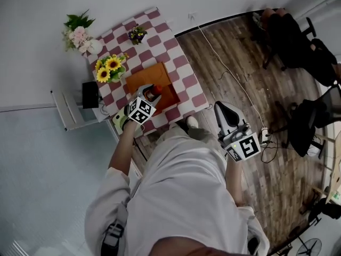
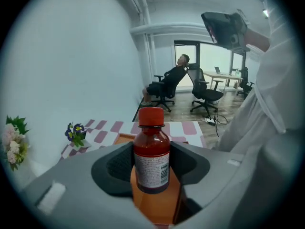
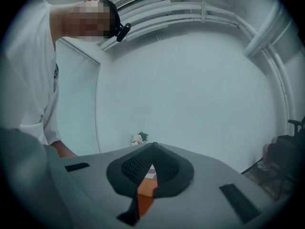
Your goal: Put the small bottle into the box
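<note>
A small bottle [image 2: 151, 156] with dark red contents, a red cap and a white label stands upright between the pads of my left gripper [image 2: 151, 165], which is shut on its body. In the head view the left gripper [image 1: 145, 104] holds the bottle [image 1: 155, 92] over the orange box [image 1: 152, 79] on the checkered table. The orange of the box [image 2: 157, 206] fills the space under the bottle. My right gripper [image 1: 225, 111] hangs off the table to the right, above the wooden floor, holding nothing. Its jaws [image 3: 150, 168] meet at the tips, with a sliver of the box [image 3: 144, 195] showing below them.
On the red-and-white checkered table [image 1: 184, 71] stand sunflowers [image 1: 109, 68], a small pot of purple flowers [image 1: 137, 34] and pink flowers [image 1: 80, 35] at the far corner. A black object [image 1: 90, 94] sits by the left edge. Office chairs [image 1: 298, 41] and a cable [image 1: 234, 79] occupy the floor.
</note>
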The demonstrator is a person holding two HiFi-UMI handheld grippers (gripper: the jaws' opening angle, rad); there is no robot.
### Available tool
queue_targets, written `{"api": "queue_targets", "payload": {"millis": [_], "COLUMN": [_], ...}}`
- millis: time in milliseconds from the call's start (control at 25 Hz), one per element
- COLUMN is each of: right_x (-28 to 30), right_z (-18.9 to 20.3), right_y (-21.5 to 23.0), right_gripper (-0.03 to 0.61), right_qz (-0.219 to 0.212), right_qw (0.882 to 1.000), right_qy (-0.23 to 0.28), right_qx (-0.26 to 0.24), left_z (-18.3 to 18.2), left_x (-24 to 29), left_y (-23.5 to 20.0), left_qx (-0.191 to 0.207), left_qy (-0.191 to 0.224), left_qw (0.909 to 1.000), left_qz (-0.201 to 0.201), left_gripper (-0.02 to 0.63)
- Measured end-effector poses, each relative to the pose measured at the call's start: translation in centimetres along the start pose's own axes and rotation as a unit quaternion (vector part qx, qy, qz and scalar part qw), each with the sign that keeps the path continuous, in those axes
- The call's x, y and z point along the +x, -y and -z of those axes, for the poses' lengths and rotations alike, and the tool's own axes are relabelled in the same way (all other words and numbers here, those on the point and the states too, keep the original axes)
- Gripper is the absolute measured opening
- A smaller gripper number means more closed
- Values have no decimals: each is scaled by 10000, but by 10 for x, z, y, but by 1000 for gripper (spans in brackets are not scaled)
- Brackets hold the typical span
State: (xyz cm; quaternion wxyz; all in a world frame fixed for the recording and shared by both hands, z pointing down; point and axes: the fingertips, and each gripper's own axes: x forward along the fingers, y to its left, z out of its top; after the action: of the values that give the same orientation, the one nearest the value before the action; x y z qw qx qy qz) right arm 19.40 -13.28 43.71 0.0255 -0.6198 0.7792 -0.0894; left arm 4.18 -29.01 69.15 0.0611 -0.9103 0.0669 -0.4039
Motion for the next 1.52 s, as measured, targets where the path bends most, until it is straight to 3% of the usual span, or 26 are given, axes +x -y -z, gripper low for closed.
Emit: {"api": "queue_targets", "payload": {"millis": [240,680,1080,1320,1520], "right_x": [-22,-32,-26,-29,-29], "right_z": [1,2,4,5,5], "right_y": [8,6,-1,0,-1], "right_gripper": [2,2,2,2,2], "right_qz": [368,451,377,451,475], "right_qw": [9993,9989,9990,9987,9986], "right_qy": [-13,-138,-220,-248,-249], "right_qx": [-43,-59,-60,-35,-31], "left_z": [36,81,110,118,123], "left_x": [46,100,121,129,133], "left_y": [17,52,70,73,73], "left_qx": [459,933,1209,922,968], "left_qy": [-773,-1950,-2487,-2737,-2858], "left_qw": [9946,9675,9490,9462,9428], "left_qz": [528,1309,1516,1460,1415], "left_gripper": [216,216,216,216,218]}}
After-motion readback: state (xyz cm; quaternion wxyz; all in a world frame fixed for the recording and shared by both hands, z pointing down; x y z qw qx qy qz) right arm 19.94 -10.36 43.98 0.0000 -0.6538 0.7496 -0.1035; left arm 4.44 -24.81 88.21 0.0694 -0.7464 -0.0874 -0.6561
